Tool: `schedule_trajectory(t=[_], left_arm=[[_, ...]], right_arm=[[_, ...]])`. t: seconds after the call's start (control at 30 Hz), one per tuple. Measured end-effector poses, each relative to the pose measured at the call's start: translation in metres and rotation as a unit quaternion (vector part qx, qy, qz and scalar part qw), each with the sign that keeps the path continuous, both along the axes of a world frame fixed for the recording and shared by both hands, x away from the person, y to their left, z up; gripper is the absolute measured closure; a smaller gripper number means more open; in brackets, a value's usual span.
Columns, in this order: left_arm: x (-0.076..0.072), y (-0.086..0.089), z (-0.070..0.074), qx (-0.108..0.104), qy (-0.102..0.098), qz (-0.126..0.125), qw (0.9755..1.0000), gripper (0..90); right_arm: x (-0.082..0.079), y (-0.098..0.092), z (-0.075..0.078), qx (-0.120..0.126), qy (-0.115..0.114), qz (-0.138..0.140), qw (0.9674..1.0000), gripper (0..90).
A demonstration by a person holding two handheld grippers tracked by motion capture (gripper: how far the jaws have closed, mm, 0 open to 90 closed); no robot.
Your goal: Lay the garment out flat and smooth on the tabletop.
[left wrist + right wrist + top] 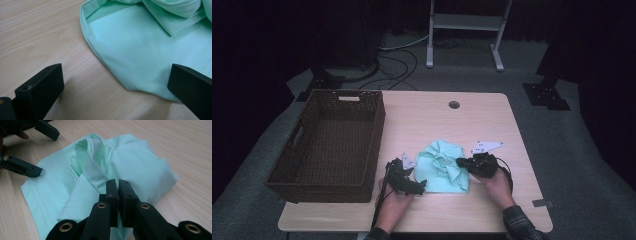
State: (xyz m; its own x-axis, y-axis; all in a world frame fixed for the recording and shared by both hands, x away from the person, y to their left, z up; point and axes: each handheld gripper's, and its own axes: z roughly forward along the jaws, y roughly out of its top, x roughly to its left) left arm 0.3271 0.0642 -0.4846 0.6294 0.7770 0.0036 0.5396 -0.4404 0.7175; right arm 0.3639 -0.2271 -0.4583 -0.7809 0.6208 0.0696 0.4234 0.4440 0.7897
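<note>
Two hands at the table's near edge: right gripper [460, 162] pinched shut on a fold of mint cloth [442, 167] mid-table, left gripper [421, 186] open astride its near-left corner

A dark brown wicker basket [328, 145] sits on the left half of the light wooden table [482, 125], its long side running away from the near edge, a handle slot in its far wall. Near the table's far edge, a small round hole [454, 105]. Beyond the table, on grey floor, black cables [397, 62] curl beside a white metal stand [464, 30].
</note>
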Motion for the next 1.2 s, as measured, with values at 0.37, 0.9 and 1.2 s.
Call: schedule_trajectory(t=[0.37, 0.9, 1.2], left_arm=[[0.000, 0.000, 0.000, 0.000, 0.000, 0.000, 1.0000, 0.0], [0.000, 0.000, 0.000, 0.000, 0.000, 0.000, 1.0000, 0.0], [0.000, 0.000, 0.000, -0.001, 0.000, 0.000, 1.0000, 0.0]], right_arm=[[-0.001, -0.014, -0.003, -0.009, 0.000, -0.023, 0.9997, 86.7], [-0.005, -0.033, -0.005, -0.027, 0.005, -0.054, 0.9982, 86.7], [-0.007, -0.034, -0.005, -0.032, 0.004, -0.059, 0.9977, 86.8]])
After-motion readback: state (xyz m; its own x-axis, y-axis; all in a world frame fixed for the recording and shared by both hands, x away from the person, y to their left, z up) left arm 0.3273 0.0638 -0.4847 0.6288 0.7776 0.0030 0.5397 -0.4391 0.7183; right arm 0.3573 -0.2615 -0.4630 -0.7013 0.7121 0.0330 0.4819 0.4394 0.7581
